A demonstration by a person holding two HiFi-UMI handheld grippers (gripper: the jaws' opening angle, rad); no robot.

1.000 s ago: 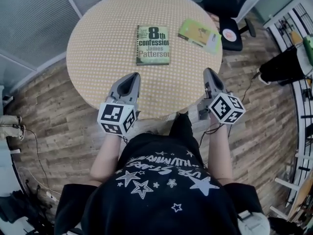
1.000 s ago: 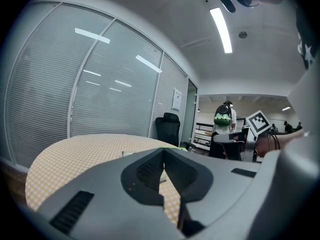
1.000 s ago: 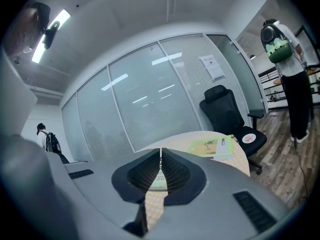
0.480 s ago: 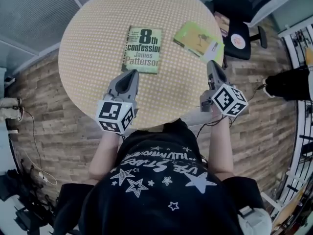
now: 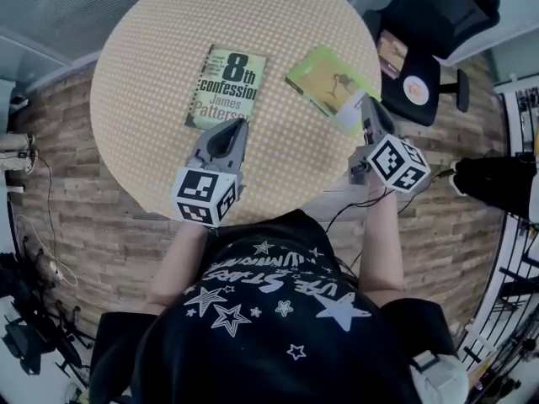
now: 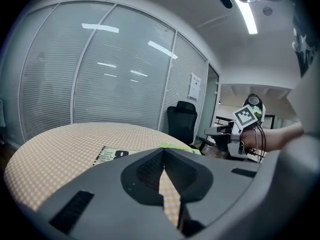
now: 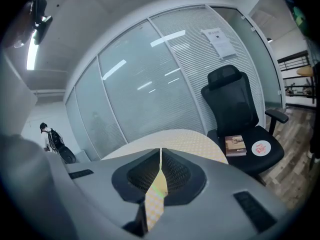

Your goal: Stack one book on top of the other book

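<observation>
Books, two, both flat on the round checked bench [image 5: 143, 66], apart from each other, not stacked. Dark green book [image 5: 226, 87] lies near mid-bench, cover up, large print on it. Light green book [image 5: 330, 85] lies to its right, close to the bench edge, turned at an angle. Bare bench between the two.

Left claw [image 5: 238, 124] clenched, jaws meeting tip to tip, nothing between them. In the head view its tip sits close by the dark green book's near right corner; contact cannot be told. In the left gripper view that book shows just beyond the tips.

Right claw [image 5: 368, 101] likewise clenched and empty, jaws together in the right gripper view. Its tip is at the near corner of the light green book; touching or not, cannot tell.

Each claw carries a marker cube [image 5: 204, 196] at its rear, over the near bench edge.

Black office chair [image 5: 425, 23] stands off the bench's right side, with a small booklet [image 5: 392, 53] and a round disc [image 5: 415, 89] on its seat. Wood plank floor [image 5: 101, 217] below. Glass wall with blinds [image 6: 100, 74] behind the bench.
</observation>
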